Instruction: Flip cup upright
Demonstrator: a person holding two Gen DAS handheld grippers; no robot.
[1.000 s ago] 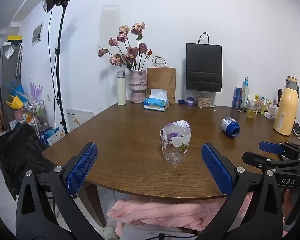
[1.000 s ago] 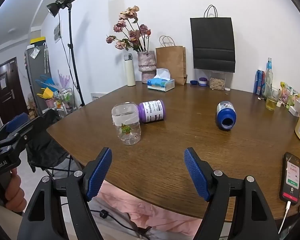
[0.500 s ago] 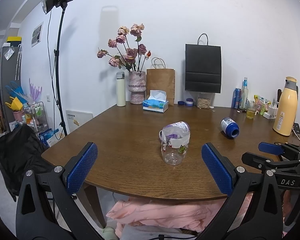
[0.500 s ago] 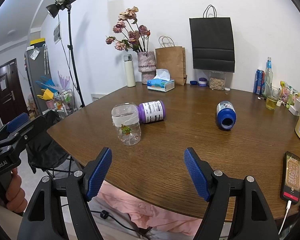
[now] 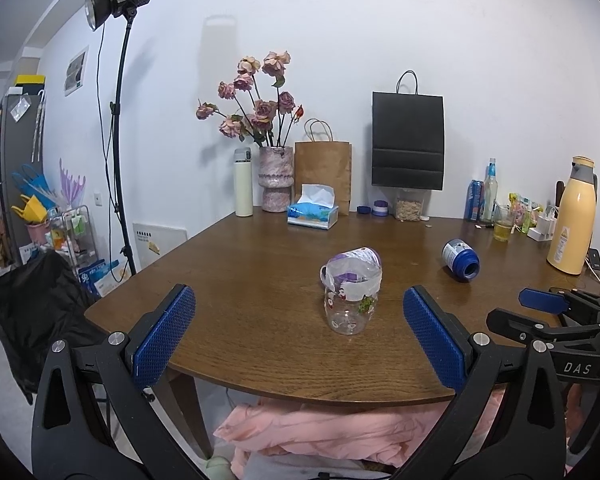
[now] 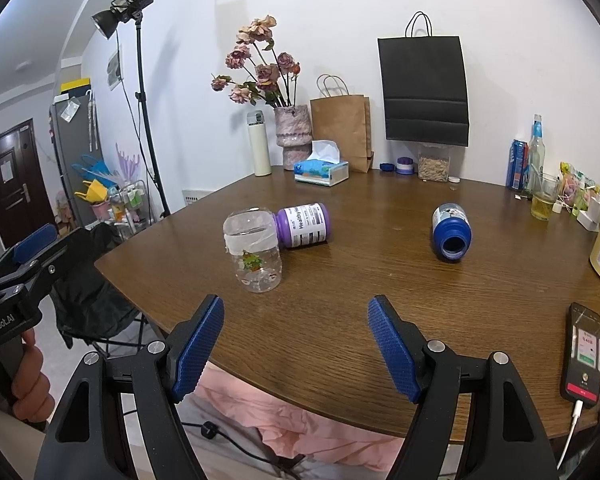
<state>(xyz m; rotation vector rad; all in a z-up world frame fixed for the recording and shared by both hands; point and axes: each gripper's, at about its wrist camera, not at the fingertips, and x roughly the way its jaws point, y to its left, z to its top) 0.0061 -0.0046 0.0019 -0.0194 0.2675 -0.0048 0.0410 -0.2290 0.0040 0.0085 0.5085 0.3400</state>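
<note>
Near the wooden table's [image 6: 340, 300] front edge stands a clear glass cup [image 6: 256, 254], mouth down; both the left gripper [image 5: 300, 336] and the right gripper [image 6: 296, 348] hang spread apart, holding nothing.

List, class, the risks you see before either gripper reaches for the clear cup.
1. The purple bottle lying on its side sits right beside the clear plastic cup with white tape band; a nudge might roll it.
2. The black smartphone lies near the brown wooden table edge, cable hanging, beside the open right gripper.
</note>
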